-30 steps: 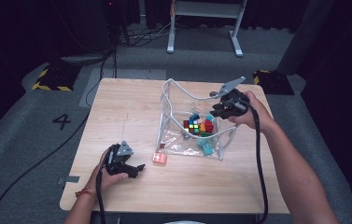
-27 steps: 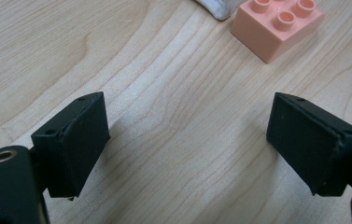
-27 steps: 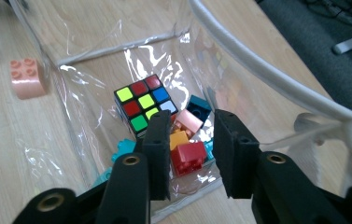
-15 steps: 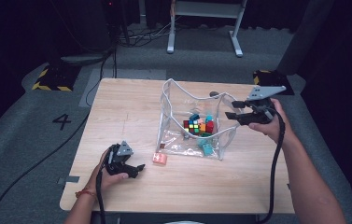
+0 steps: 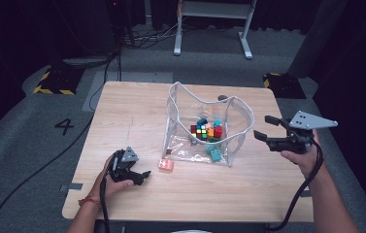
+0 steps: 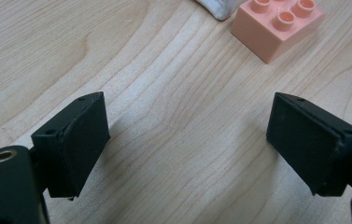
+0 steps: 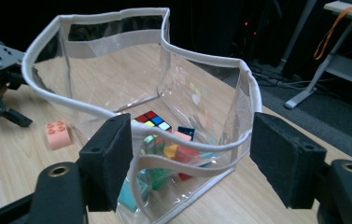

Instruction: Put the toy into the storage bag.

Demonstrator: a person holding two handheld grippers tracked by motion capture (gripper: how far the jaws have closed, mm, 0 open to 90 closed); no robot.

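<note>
Right of the clear bag (image 5: 205,128), right gripper (image 5: 264,131) level, jaws just opened (nothing between).

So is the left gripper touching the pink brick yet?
Apart. In the left gripper view, bare wood lies between the open left gripper and the pink brick; the high view also shows a gap between them.

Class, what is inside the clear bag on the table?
Inside the clear bag lie a colour cube and mixed toy blocks; those underneath are partly covered and cannot be counted.
</note>
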